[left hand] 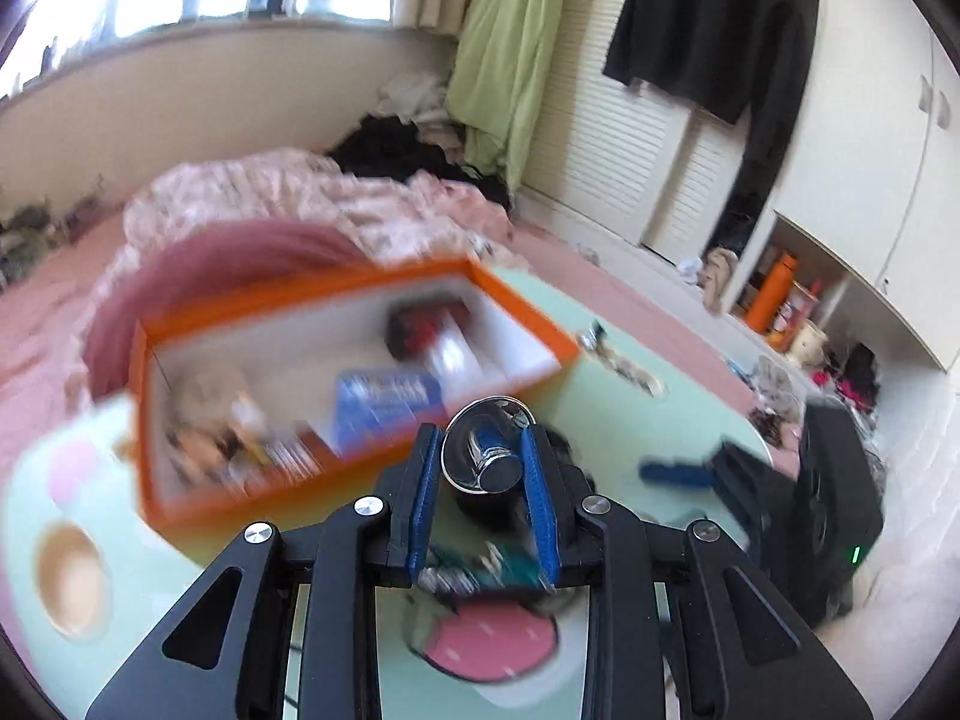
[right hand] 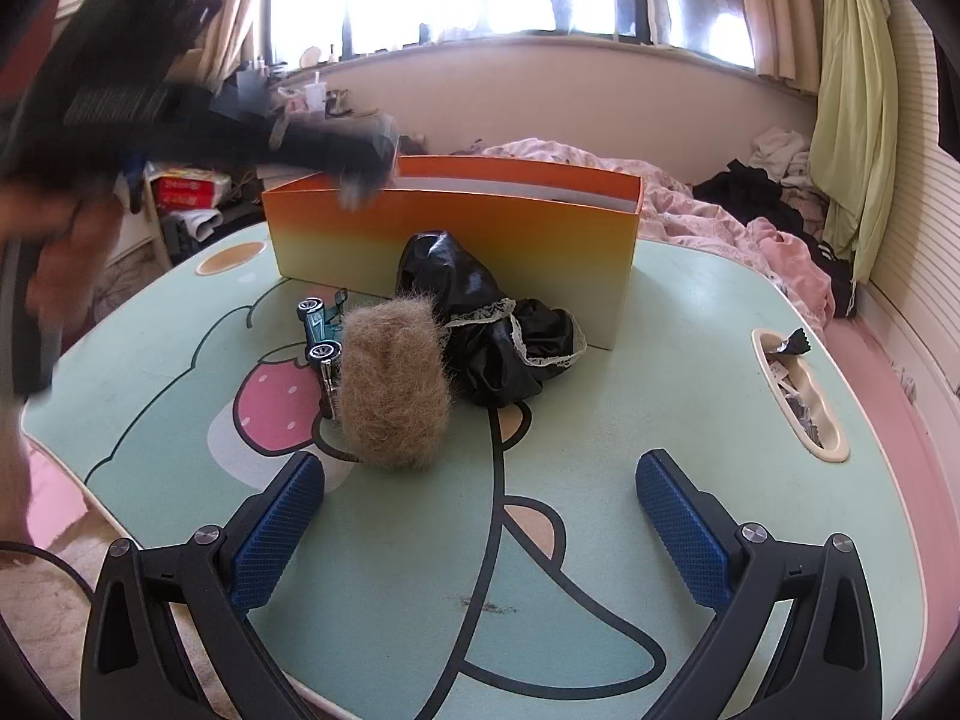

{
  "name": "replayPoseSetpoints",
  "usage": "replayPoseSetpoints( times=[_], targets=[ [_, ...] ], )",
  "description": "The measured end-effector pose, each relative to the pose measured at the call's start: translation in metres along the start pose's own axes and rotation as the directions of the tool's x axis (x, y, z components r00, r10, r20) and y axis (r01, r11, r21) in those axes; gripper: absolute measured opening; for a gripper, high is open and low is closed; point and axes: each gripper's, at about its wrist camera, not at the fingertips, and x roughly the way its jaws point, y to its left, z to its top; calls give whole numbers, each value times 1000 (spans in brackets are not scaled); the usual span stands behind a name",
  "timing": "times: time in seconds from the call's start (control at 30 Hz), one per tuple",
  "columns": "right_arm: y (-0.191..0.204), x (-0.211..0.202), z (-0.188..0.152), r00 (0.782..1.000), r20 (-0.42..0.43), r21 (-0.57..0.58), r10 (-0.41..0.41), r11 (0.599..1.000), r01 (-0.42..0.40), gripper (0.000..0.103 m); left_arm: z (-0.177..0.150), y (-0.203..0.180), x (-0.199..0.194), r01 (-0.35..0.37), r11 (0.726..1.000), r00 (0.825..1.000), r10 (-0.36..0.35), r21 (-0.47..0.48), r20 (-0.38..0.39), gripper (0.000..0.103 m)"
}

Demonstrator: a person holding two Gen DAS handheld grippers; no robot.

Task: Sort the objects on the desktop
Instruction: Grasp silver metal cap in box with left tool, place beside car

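While a mint tabletop [right hand: 690,360] fills the frame, an orange box [right hand: 456,234] stands at its twelve o'clock edge. Black cloth [right hand: 504,342] lies against the box front, a fur ball [right hand: 393,396] at its eight o'clock and a toy car [right hand: 318,330] at nine. Right tongs [right hand: 480,516] hang wide apart, empty. Left tongs [left hand: 483,474], over the box's near wall, are clamped on a shiny cup [left hand: 489,444].

Behind the table [right hand: 690,360] I saw a bed with a pink quilt [right hand: 708,204], a green curtain [right hand: 852,120] and a black jacket [left hand: 720,30] on the wardrobe [left hand: 852,150].
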Motion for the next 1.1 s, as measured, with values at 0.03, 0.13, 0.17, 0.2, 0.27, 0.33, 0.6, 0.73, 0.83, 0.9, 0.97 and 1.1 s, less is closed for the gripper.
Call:
replayPoseSetpoints(
  times=[0.03,0.13,0.17,0.2,0.27,0.33,0.6,0.73,0.83,0.9,0.97,1.1],
  targets=[
    [0,0,0,1000,0,0,1,1000,-1,103,-6,0,3,12,1000,1000,-12,-17,1,29],
    [1,0,0,1000,0,0,0,1000,0,103,-17,4,14,0,999,1000,1,-46,20,29],
    [1,0,0,1000,0,0,0,1000,0,103,-19,5,17,-14,999,1000,15,-50,21,38],
    [2,0,1,1000,1,-1,-1,1000,1,103,-19,5,19,-41,998,999,42,-57,24,55],
    [1,0,-1,1000,1,0,-1,1000,1,103,-25,-1,11,-69,995,996,73,-77,52,72],
    [1,0,-1,1000,1,1,0,1000,0,103,-30,2,-3,-70,992,992,80,-106,94,74],
    [0,0,-1,1000,2,1,-2,1000,2,103,-75,-2,-16,-325,928,940,296,-183,-169,82],
    [1,0,-1,1000,2,-1,-2,1000,2,103,-86,-15,-1,-382,919,917,364,-96,-162,85],
    [1,0,-2,1000,2,2,-1,1000,1,103,-91,-23,6,-436,895,897,423,-98,-128,95],
    [1,0,-2,1000,3,0,-2,1000,2,103,-91,-22,7,-444,888,892,428,-116,-144,102],
    [1,-1,-1,1000,-3,0,4,1000,-4,103,-92,-19,7,-451,884,890,433,-124,-143,102],
    [-11,-16,12,997,21,28,78,997,-78,84,-96,-16,6,-451,883,891,437,-131,-123,102]
  ],
)
